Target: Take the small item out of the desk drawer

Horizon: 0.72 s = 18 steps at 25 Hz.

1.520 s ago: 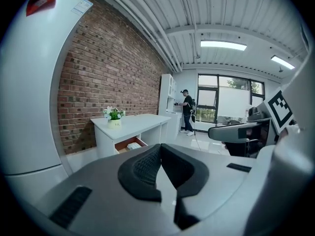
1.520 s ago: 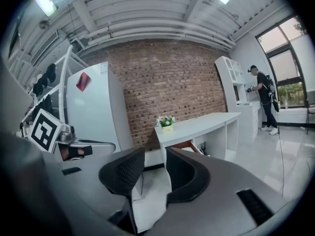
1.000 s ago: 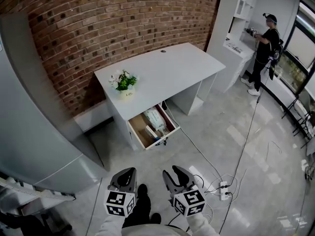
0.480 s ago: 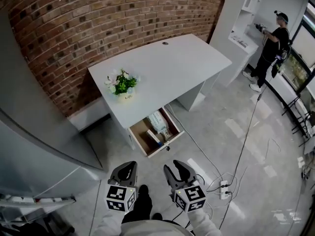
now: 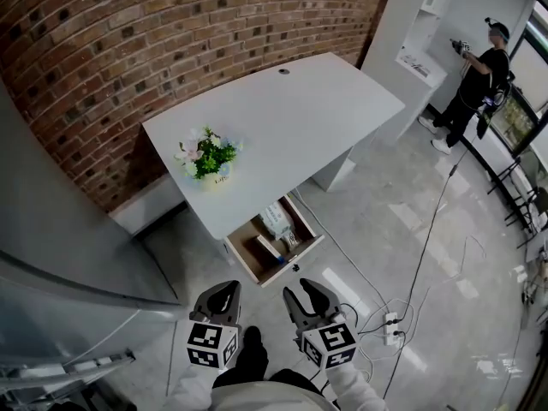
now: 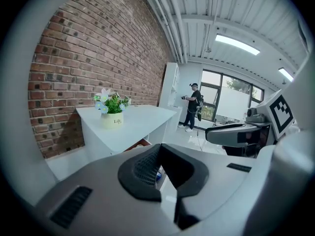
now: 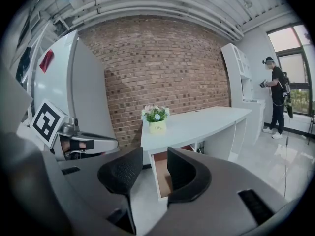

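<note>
- The left gripper (image 5: 221, 291) and the right gripper (image 5: 304, 291) are being held side by side low in the head view, above the grey tiled floor (image 5: 428, 255), well apart from the desk (image 5: 300, 118).
- In the left gripper view, the left gripper (image 6: 160, 154) is being kept only slightly spread. There's just a slim gap between the pads, and nothing is being pinched.
- In the right gripper view, the right gripper (image 7: 153, 156) is being held clearly spread and empty too, with the desk drawer (image 7: 162, 173) being framed in the gap between the jaws.
- The desk drawer (image 5: 248, 248) is being left pulled out from under the front edge of the white desk.
- A pale packet (image 5: 276, 220) and some smaller bits (image 5: 287, 240) are being kept inside the drawer. Honestly they're too tiny for the small item to be singled out, but it's all sitting in there, untouched by either gripper.
- A little flower pot (image 5: 205, 157) is being displayed on the desk's left end, near the brick wall (image 5: 128, 50).
- A power strip (image 5: 391, 325) is lying on the floor just right of the right gripper, with a cable being run off across the tiles.
- A person (image 5: 479, 67) is standing way off at the far right by a white cabinet.
</note>
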### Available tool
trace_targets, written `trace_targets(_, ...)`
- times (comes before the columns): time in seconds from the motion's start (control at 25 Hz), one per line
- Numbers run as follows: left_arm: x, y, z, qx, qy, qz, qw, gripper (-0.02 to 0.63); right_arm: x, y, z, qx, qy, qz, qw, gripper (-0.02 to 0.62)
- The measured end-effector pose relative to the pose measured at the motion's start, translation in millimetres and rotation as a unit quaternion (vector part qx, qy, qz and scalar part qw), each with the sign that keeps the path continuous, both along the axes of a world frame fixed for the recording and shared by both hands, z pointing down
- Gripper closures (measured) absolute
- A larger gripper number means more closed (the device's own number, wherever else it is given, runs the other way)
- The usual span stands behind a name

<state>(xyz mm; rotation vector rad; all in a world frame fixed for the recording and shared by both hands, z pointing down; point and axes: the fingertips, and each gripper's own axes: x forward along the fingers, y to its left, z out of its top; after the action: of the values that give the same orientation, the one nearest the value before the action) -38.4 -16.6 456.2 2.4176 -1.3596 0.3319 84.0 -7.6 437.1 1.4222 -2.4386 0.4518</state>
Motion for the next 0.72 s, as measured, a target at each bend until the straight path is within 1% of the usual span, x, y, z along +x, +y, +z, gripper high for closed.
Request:
trace_targets(0.4, -9.6, -19.3, 11.7, -0.014, 0.013, -0.001, 0.9998, 0.588, -10.3, -22.1, 16.8, -0.02, 0.02, -0.003, 1.0, 0.425)
trace_targets(0.72, -13.4, -38.0, 23.0, -0.023, 0.009, -0.009, 0.9997, 0.588, -13.4, -45.8, 38.2, -0.036, 0.027, -0.015, 0.999, 0.425)
